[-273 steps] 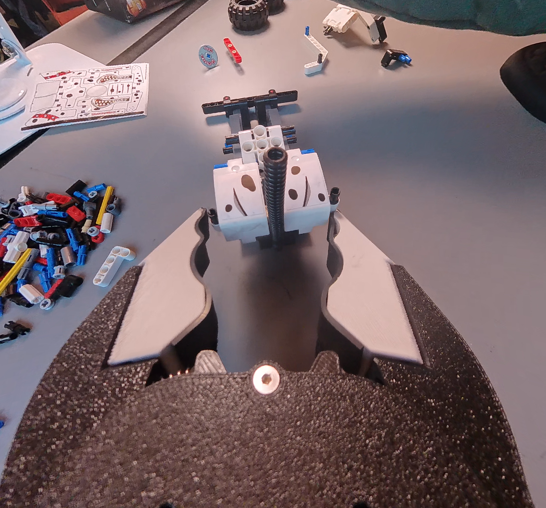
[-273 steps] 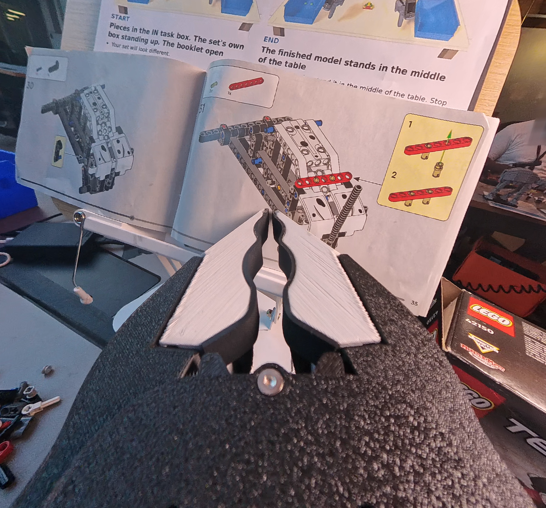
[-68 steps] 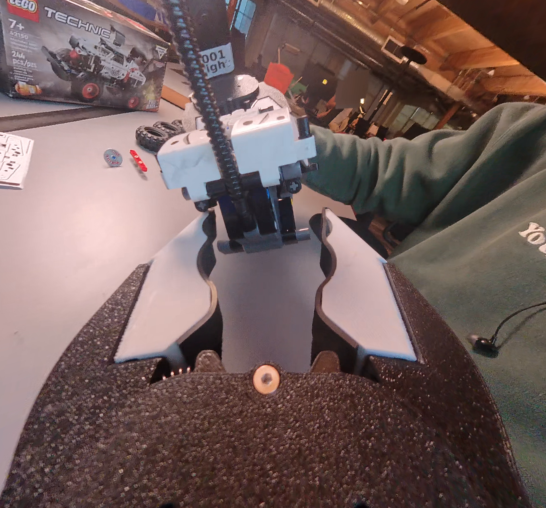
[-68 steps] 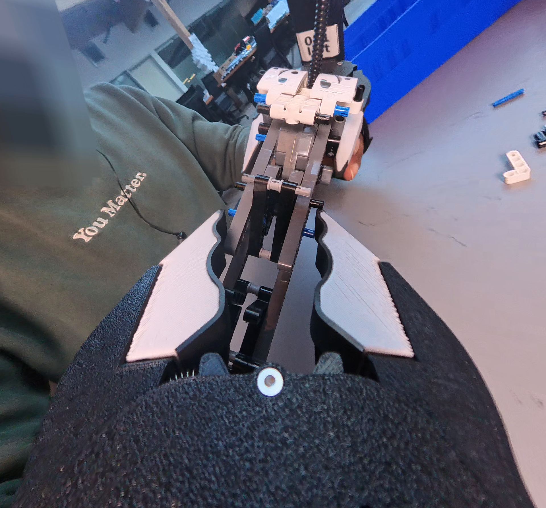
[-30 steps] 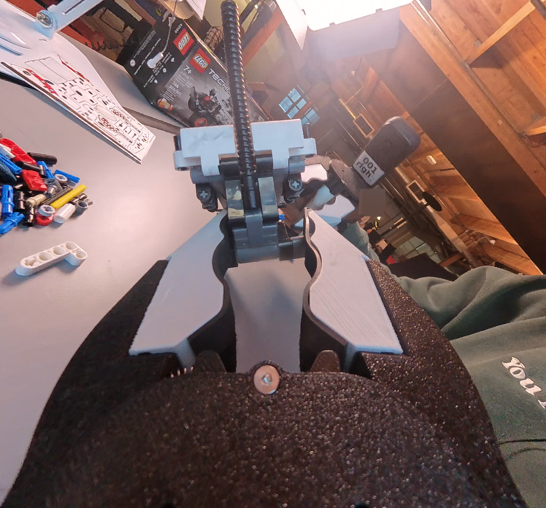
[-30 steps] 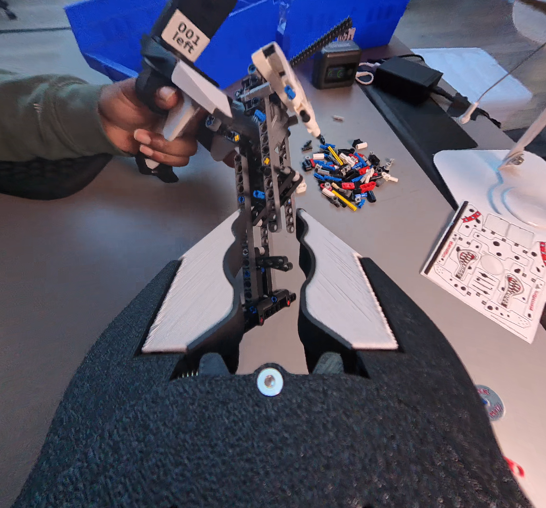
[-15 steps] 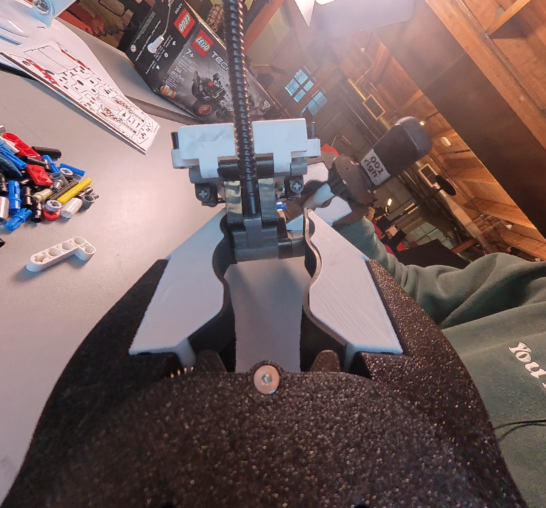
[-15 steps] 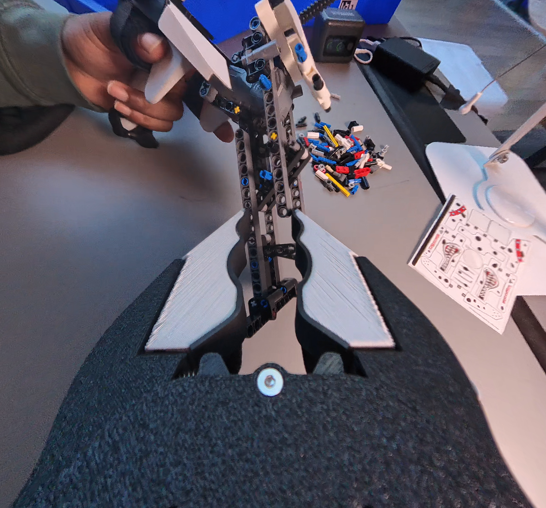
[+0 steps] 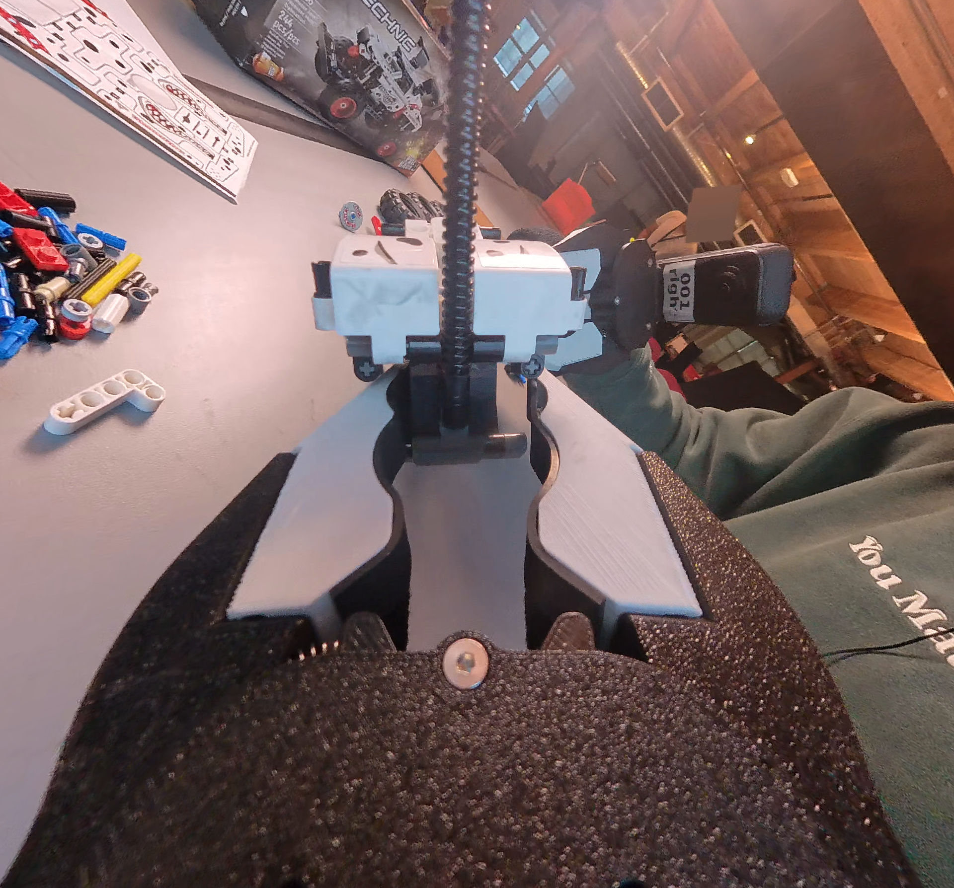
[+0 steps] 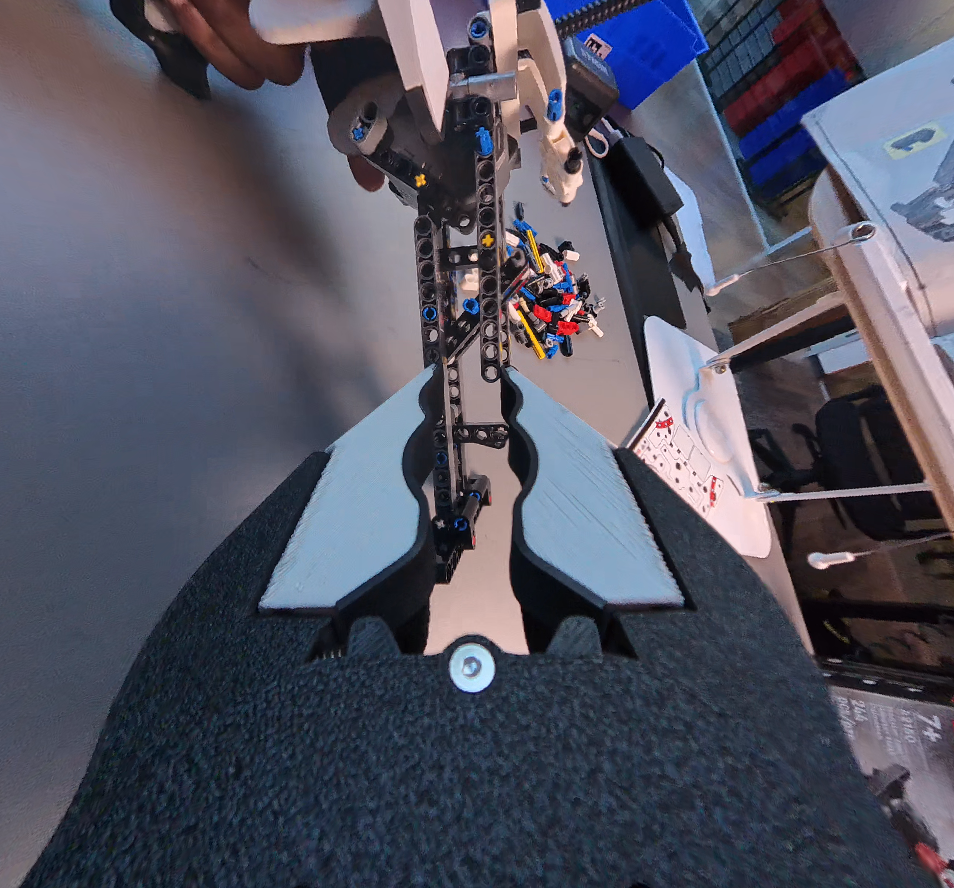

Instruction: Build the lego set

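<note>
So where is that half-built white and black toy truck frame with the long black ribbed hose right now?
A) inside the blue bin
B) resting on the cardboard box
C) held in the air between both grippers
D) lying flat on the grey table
C: the left gripper clamps the white and black truck frame at its dark base, while the right gripper grips its black beams, above the grey table.

Truck chassis (image 9: 454, 306) now off the table, clamped between left gripper (image 9: 461, 388) and right gripper (image 10: 467, 373), tilted flatter than a second ago.
</note>
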`<action>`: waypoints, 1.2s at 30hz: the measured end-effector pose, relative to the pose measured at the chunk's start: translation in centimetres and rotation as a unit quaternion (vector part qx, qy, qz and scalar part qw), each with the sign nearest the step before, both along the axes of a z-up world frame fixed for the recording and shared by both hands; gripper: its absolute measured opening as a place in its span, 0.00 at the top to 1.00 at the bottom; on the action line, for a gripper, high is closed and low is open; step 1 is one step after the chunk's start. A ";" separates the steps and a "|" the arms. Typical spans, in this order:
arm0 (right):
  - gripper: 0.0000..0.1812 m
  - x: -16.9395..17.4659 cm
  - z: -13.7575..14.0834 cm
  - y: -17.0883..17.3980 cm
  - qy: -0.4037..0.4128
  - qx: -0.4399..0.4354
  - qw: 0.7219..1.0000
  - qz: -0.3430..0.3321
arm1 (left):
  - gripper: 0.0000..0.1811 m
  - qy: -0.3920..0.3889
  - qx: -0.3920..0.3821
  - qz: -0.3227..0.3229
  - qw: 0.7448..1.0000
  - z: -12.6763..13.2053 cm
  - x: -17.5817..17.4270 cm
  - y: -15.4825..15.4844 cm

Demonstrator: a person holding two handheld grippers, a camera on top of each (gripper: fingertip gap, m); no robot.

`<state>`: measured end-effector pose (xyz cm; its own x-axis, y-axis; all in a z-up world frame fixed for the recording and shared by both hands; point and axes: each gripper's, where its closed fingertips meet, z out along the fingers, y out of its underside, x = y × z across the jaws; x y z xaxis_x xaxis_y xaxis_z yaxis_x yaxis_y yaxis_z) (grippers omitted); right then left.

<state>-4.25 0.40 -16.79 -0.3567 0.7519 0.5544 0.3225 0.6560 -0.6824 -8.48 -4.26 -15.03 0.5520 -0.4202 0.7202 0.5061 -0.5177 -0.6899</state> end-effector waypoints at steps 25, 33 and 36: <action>1.00 -0.8 9.4 3.4 0.207 -0.198 0.949 -0.133 | 0.85 -0.063 0.078 0.132 0.986 2.7 -3.6 1.6; 1.00 -4.9 8.2 2.8 0.213 -0.307 0.895 -0.245 | 0.85 0.011 0.143 0.229 0.963 5.0 -4.7 3.4; 1.00 -6.4 9.0 2.4 0.222 -0.348 0.879 -0.240 | 0.85 0.064 0.160 0.256 0.951 5.6 -4.6 4.2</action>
<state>-10.61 2.82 -7.80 0.2304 0.9685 -0.0942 0.0482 -0.1081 -0.9930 -13.11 -0.03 -9.43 0.8179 -0.2588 0.5138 0.5365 0.0208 -0.8436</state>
